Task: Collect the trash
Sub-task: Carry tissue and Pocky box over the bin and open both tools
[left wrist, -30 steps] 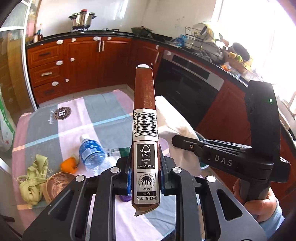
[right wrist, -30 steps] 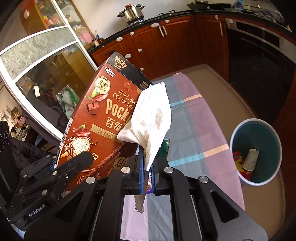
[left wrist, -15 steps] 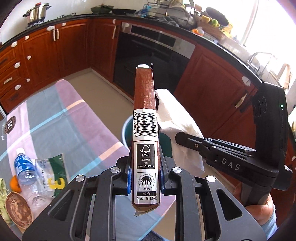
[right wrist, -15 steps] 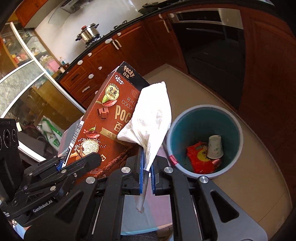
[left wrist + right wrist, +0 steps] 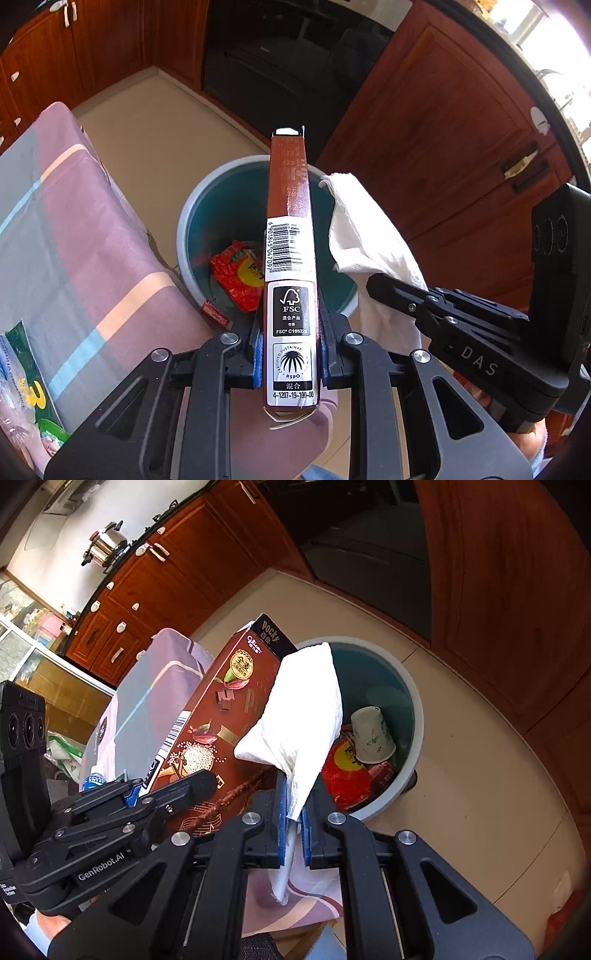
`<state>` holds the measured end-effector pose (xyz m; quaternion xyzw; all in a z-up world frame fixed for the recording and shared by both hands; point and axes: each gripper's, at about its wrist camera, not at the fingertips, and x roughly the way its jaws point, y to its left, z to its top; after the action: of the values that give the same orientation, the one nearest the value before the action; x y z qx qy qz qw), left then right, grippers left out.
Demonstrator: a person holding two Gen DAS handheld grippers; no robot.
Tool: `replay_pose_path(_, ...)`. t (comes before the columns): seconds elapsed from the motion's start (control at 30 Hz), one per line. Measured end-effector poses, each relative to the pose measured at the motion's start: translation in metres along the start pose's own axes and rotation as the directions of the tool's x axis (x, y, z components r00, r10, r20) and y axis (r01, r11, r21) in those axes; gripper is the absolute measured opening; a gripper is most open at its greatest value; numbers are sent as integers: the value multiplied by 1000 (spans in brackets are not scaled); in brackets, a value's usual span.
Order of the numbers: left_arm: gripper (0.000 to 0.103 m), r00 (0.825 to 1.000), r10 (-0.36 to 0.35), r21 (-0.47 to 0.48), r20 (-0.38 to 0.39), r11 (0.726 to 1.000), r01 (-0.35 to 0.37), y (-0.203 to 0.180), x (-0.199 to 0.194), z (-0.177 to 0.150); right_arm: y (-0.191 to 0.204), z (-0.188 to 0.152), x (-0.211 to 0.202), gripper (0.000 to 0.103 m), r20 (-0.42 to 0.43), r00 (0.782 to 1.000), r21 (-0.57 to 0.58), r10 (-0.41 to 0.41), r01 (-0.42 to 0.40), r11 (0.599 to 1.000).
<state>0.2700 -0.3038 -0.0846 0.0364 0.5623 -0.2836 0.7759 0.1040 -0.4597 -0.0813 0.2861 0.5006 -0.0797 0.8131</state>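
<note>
Where a second before both views had looked across the table with its striped cloth toward the far cabinets, the Pocky box (image 5: 290, 266) and the white paper towel (image 5: 306, 720) had by this moment been swung out past the table's edge and tipped downward, so that each hung over the mouth of the teal trash bin (image 5: 192, 218) on the floor. That shift meant the carrying was nearly done: judging by how the two pieces sat above the rim, only the release seemed left for them. The box was clamped edge-on between the jaws of the left gripper (image 5: 290, 354), gripped near its lower end, its long axis running straight along the fingers and its opened top end pointing forward and down toward the far rim of the bin. The towel was pinched tight in the jaws of the right gripper (image 5: 293, 827), its loose bulk standing up ahead of them and a short tail trailing behind. Box and towel rode just beside each other, the towel on the box's right. Inside the bin lay a red wrapper (image 5: 343, 771) and an upturned paper cup (image 5: 371, 734). Back on the table a green-printed packet (image 5: 33, 391) and a blue-capped bottle (image 5: 92, 780) remained uncollected.
</note>
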Motion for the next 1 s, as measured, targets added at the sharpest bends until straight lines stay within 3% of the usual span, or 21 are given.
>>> replay_pose_path(0.37,25,997,7,-44,-76,999,-10,4,31,13,-16,16,36,9,-84,996,21,-19,21,1000)
replay_pose_path(0.43,46,997,8,-50,-78,999,-12,5,32,14,-13,19,40,9,-94,995,16,-19,20,1000)
replay_pose_path(0.5,59,998,30,-49,-53,998,-32,5,29,15,-11,21,43,12,-99,995,14,-20,22,1000)
replay_pose_path(0.53,60,998,35,-50,-43,998,-37,3,25,15,-10,22,43,22,-101,995,15,-22,24,1000)
replay_pose_path(0.57,60,999,40,-57,-35,998,-42,4,23,16,-11,23,43,26,-100,994,23,-32,35,999)
replay_pose_path(0.63,62,999,24,-83,-26,996,-26,10,19,18,-16,26,43,58,-101,994,60,-40,46,997)
replay_pose_path(0.7,72,1000,14,-107,-8,994,-15,16,12,16,-23,26,40,75,-83,996,102,-44,53,993)
replay_pose_path(0.83,82,1000,27,-125,9,992,-26,26,6,16,-27,26,36,83,-74,997,129,-34,44,991)
replay_pose_path(1.0,90,1000,26,-122,17,992,-23,25,1,10,-22,24,30,83,-64,996,116,-59,67,991)
